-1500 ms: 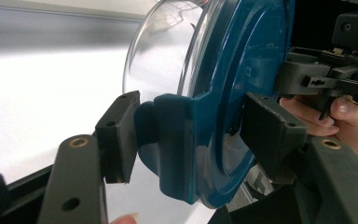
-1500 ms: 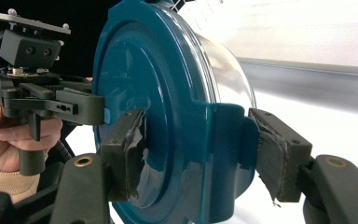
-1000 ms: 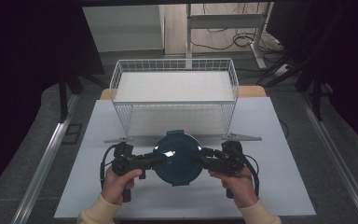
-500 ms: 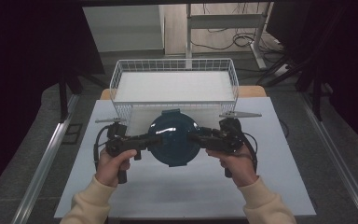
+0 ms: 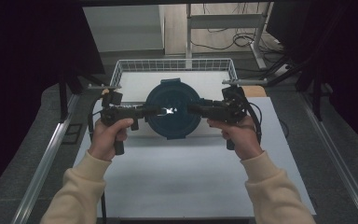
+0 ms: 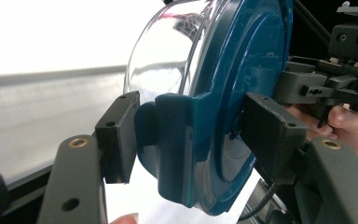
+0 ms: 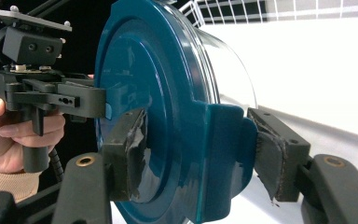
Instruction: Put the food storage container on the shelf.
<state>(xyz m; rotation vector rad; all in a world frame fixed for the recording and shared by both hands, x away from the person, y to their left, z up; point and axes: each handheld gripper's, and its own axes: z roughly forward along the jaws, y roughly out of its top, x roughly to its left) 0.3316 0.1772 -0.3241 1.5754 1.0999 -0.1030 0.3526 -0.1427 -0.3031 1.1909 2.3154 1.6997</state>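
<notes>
A round container (image 5: 172, 109) with a dark teal lid and a clear body hangs in the air in front of the wire basket, lid up. My left gripper (image 5: 156, 111) is shut on the clip tab at its left edge. My right gripper (image 5: 192, 108) is shut on the tab at the opposite edge. In the left gripper view the pads of the left gripper (image 6: 193, 135) press on the teal tab of the container (image 6: 233, 70), one from the lid side, one from below. In the right gripper view the right gripper (image 7: 200, 149) clamps the other tab of the container (image 7: 140, 84) the same way.
A white wire basket (image 5: 175, 64) stands at the table's far edge, just beyond the container. The white table top (image 5: 191, 177) lies below the hands. Metal rails run along both sides of the table, and desk legs with cables stand behind the basket.
Both hands have risen with the container held between them and carried it away from the person, toward the basket. Both grips stay as they were.
</notes>
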